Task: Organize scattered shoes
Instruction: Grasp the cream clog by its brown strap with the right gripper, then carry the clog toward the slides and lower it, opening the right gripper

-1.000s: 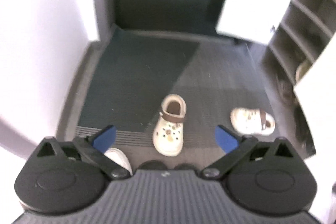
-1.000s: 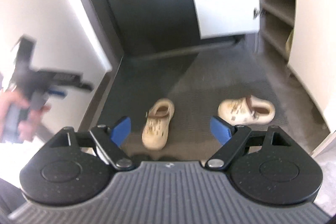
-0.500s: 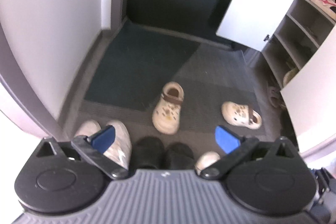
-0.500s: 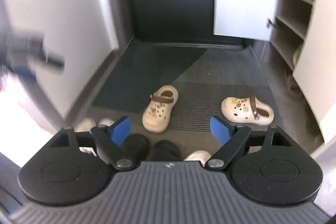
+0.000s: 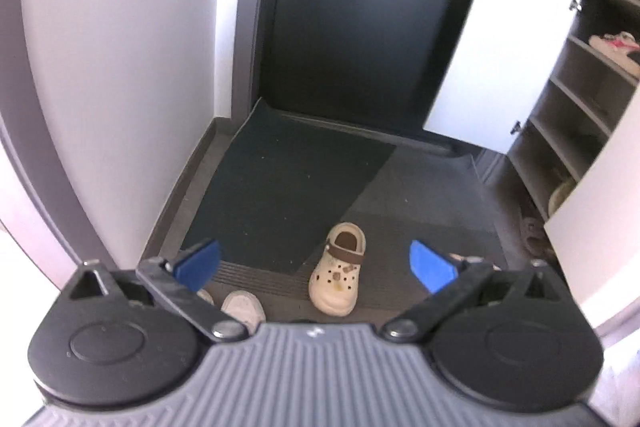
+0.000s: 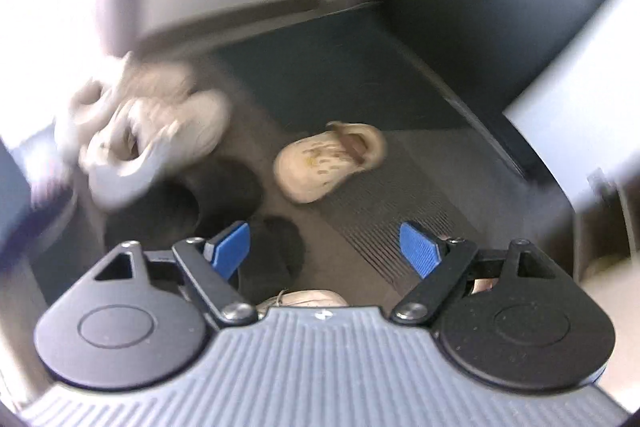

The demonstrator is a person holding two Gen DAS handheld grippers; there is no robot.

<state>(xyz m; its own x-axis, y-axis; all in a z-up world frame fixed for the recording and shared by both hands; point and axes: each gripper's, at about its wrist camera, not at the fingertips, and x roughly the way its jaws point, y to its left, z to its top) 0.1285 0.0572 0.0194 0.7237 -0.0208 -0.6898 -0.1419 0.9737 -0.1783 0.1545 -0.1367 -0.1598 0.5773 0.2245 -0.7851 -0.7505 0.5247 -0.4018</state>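
A small cream clog [image 5: 337,272] with a brown strap lies on the ribbed dark mat [image 5: 280,183] in the entryway, toe toward the camera in the left wrist view and sitting just ahead of the gap between that gripper's blue pads. In the right wrist view the same clog [image 6: 328,161] appears turned on a slant, well ahead of the fingers and apart from them. To its left in that view a heap of pale sneakers [image 6: 148,135] is smeared by blur, and below them a pair of black shoes [image 6: 224,203] sits on the floor, one of them just beside the left blue pad. The toe of another light shoe [image 6: 308,298] peeks out right at the gripper body's edge.

The left gripper [image 5: 316,265] hangs above the floor with its jaws spread wide and nothing between them; white sneaker toes [image 5: 242,307] show just under its left finger. The right gripper [image 6: 326,249] also has its jaws wide apart and holds nothing, tilted down at the floor.

Farther out, a dark door [image 5: 360,19] closes the entry, a white wall [image 5: 120,67] runs along the left, and on the right an open white cabinet door [image 5: 500,67] stands beside grey shelves [image 5: 580,99], with pink-and-white shoes [image 5: 616,45] on an upper shelf
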